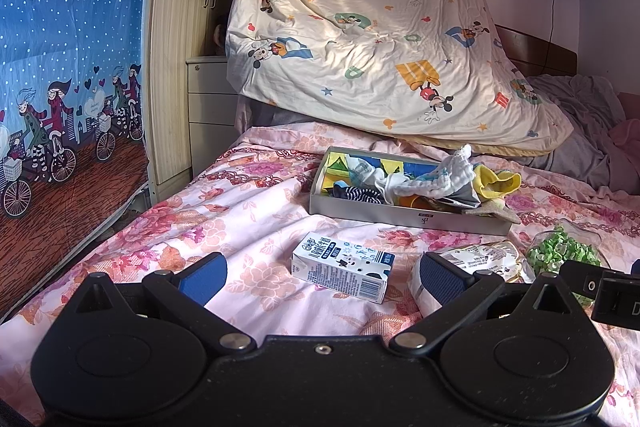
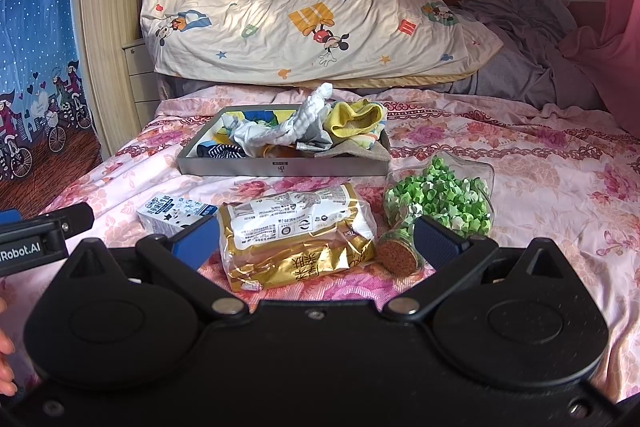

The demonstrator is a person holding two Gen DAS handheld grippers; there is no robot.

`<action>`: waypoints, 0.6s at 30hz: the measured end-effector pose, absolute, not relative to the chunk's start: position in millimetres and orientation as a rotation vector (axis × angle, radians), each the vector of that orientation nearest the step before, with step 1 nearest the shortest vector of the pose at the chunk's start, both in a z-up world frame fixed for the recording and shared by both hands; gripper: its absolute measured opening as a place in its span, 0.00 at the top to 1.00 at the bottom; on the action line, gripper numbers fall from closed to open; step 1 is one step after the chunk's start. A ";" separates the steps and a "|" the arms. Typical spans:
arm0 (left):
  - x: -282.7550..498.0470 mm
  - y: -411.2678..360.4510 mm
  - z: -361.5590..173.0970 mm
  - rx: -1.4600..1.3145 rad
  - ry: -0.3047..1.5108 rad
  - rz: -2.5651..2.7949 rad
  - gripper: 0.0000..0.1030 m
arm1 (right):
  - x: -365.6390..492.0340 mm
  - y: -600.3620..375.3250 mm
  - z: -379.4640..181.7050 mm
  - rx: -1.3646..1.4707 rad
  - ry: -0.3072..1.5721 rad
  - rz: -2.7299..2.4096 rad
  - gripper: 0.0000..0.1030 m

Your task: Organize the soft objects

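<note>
On the floral bed (image 2: 520, 147), your left claw (image 1: 320, 277) and right claw (image 2: 316, 241) hover spread wide, empty; socks and cloths (image 2: 304, 131) heap in the grey tray (image 2: 280, 169), one perhaps spilling over its right rim

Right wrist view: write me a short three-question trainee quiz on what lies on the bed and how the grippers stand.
1. True or false: the grey tray already holds cloth items such as a yellow cloth and a striped sock.
2. Which item lies nearest between the right gripper fingers? A) milk carton B) gold snack bag C) jar of green paper stars
3. Fill in: the jar lies on its side, closed by a ____ stopper.

Key: 1 true. 2 B. 3 cork. Both the right gripper and the left gripper stand open and empty.
</note>
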State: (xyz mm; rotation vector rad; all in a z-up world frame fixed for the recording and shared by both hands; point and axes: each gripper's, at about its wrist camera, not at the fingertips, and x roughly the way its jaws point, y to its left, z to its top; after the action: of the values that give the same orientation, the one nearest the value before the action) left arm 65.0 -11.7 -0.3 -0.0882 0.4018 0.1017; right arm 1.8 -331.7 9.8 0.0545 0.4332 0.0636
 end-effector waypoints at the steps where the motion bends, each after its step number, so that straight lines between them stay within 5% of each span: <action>1: 64.9 -11.6 -0.3 -0.088 0.402 0.102 0.01 | 2.5 -331.5 10.1 0.055 0.433 0.064 0.01; 18: 64.9 -11.1 0.4 -0.088 0.403 0.101 0.01 | 2.0 -330.7 9.4 0.054 0.435 0.064 0.01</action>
State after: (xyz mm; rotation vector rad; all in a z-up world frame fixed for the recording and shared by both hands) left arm 64.9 -11.1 0.4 -0.0877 0.4031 0.1014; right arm 2.0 -330.7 9.4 0.0543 0.4353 0.0636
